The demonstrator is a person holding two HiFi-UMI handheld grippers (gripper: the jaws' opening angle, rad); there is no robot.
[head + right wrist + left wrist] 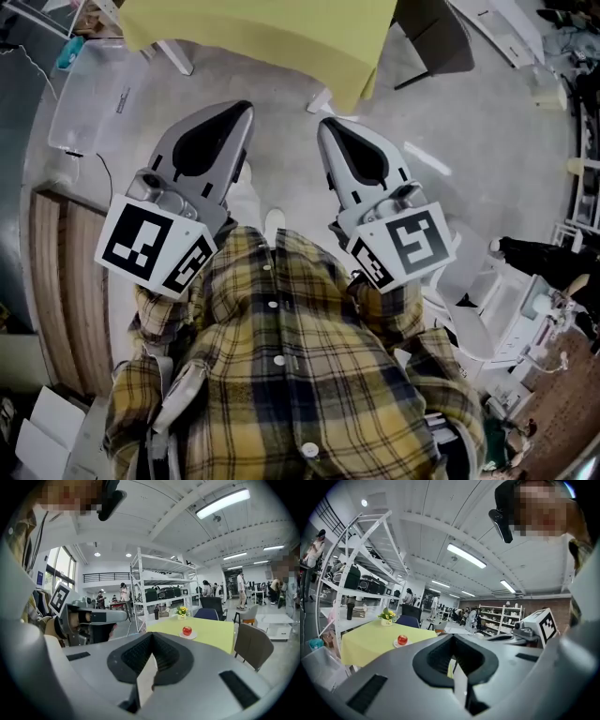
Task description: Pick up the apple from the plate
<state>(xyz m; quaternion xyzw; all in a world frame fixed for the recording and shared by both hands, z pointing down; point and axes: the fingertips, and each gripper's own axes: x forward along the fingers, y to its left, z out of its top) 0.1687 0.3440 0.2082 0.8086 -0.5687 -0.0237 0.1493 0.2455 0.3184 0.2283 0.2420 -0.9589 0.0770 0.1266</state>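
Observation:
A red apple lies on a small white plate on a yellow-green table, far ahead of both grippers. The right gripper view has the same apple on its plate. My left gripper is shut with nothing between its jaws, and so is my right gripper. From above, the left gripper and right gripper are held side by side in front of a plaid shirt, pointing at the table's near edge. The apple is out of sight from above.
A small pot of yellow flowers stands behind the plate. A grey-brown chair is at the table's right and a blue chair behind it. White shelving rises on the left. A clear plastic box sits on the floor.

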